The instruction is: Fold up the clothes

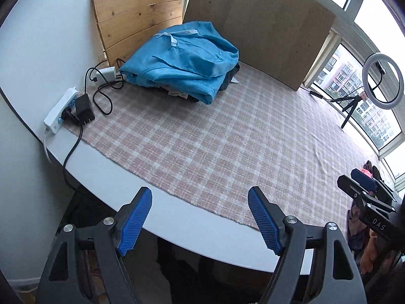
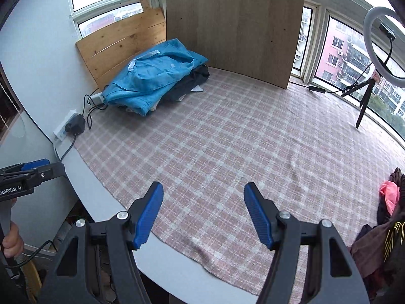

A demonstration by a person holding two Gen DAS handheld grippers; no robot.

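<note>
home sunroom | bay windows (image 2: 336,50) | plaid tablecloth (image 2: 227,139) | ring light (image 1: 382,79)

A pink checked cloth (image 2: 227,139) covers the white table (image 1: 177,225). Two wooden boards (image 2: 235,25) lean at the table's far edge. Big windows (image 2: 339,53) let in daylight, and a ring light (image 1: 382,79) stands at the right edge
</note>
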